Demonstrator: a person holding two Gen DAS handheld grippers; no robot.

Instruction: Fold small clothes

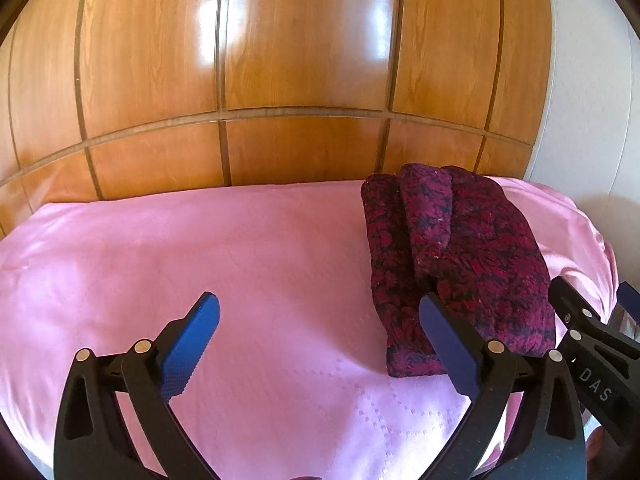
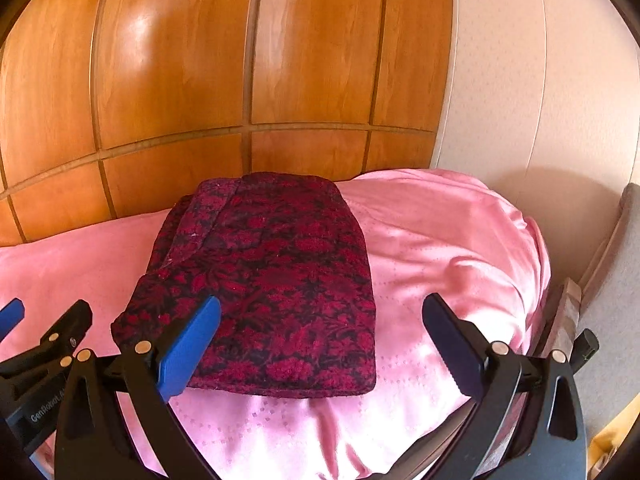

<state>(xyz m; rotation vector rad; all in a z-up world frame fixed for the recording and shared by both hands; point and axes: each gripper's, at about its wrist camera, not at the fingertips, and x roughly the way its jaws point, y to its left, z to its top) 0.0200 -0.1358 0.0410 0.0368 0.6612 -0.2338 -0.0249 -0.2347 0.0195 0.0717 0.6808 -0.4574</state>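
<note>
While both the left hand-held gripper [image 1: 320,344] and right hand-held gripper [image 2: 320,344] gape wide and empty, a careless brush could undo the folded garment [image 2: 272,280] on the bed [image 2: 440,240].

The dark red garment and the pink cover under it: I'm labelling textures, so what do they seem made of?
Dark red garment: seemingly thick woven or knitted fabric, matte and slightly fuzzy, with a red-on-black floral pattern and pale lint specks. Pink cover: thin smooth cloth with a soft sheen, faint stitched dotted lines and shallow wrinkles; possibly satin-like.
</note>
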